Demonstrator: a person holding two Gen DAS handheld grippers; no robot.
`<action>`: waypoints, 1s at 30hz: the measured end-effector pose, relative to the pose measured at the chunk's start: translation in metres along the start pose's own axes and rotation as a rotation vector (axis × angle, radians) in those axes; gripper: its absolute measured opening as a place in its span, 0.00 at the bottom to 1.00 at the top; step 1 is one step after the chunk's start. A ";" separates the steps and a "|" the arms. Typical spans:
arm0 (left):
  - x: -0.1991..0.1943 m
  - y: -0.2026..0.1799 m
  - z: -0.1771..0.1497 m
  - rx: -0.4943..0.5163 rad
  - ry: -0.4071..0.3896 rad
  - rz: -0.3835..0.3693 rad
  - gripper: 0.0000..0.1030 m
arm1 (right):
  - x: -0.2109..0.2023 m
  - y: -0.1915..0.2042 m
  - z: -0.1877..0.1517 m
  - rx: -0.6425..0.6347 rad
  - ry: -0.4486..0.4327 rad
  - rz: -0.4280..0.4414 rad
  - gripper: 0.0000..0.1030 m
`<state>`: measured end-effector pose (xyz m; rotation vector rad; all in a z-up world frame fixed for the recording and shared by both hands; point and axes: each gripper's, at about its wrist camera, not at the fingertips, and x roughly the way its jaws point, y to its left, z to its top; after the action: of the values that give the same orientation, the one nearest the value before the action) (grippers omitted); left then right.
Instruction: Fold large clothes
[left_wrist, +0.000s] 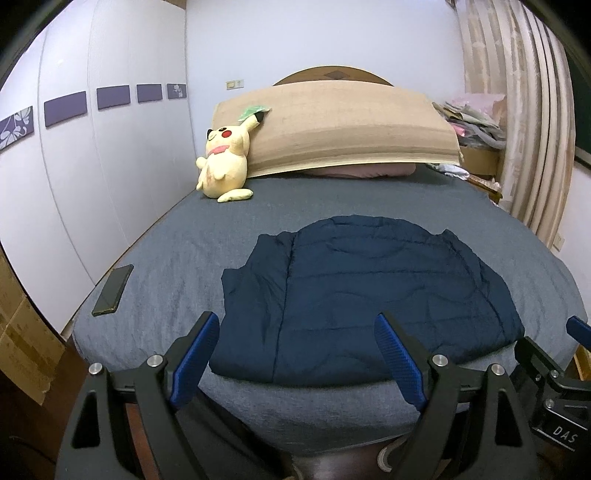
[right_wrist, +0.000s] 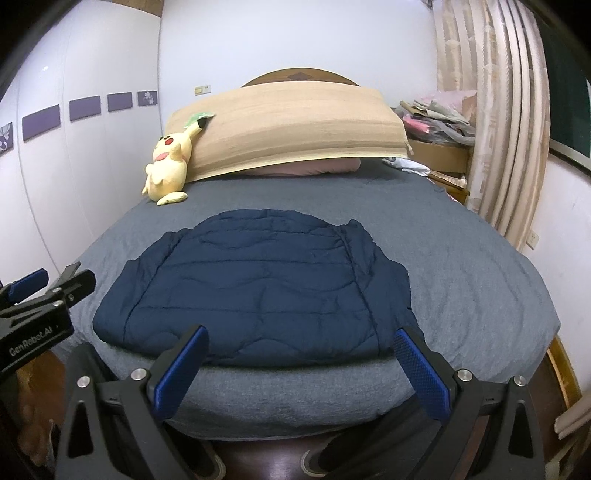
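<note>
A navy quilted jacket (left_wrist: 369, 295) is being shown spread flat, back up, on the grey bed (left_wrist: 166, 251), its hem lying near the bed's near edge and its sleeves tucked along both sides. The left hand-held gripper (left_wrist: 297, 345) and the right hand-held gripper (right_wrist: 301, 356) are both being held released, jaws wide, just short of the hem, with nothing between the blue ribbed pads.

Slipping is being judged the main risk: the shell looks smooth and puffy, so only a thin outer layer might be pinched and the padding left behind, or a fold might spring back open. The hem could also be dragged off the bed's edge if pulled low. The black phone (left_wrist: 112, 290) near the bed's left edge could be swept away by a swung sleeve. The soft yellow plush toy (left_wrist: 223, 162) is lying well apart.
</note>
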<state>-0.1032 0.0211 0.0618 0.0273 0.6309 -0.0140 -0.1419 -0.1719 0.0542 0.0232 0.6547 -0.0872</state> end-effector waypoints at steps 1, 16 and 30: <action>0.000 0.001 0.000 -0.006 0.001 -0.003 0.84 | 0.000 0.000 0.000 0.000 0.001 -0.001 0.99; 0.004 -0.001 -0.002 -0.009 0.023 -0.033 0.85 | 0.002 0.003 0.002 -0.005 -0.005 -0.005 0.99; 0.001 0.000 -0.004 -0.026 0.020 -0.087 0.90 | 0.002 0.003 0.000 -0.008 -0.008 -0.006 0.99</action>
<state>-0.1048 0.0208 0.0578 -0.0256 0.6522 -0.0893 -0.1398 -0.1694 0.0532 0.0137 0.6476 -0.0903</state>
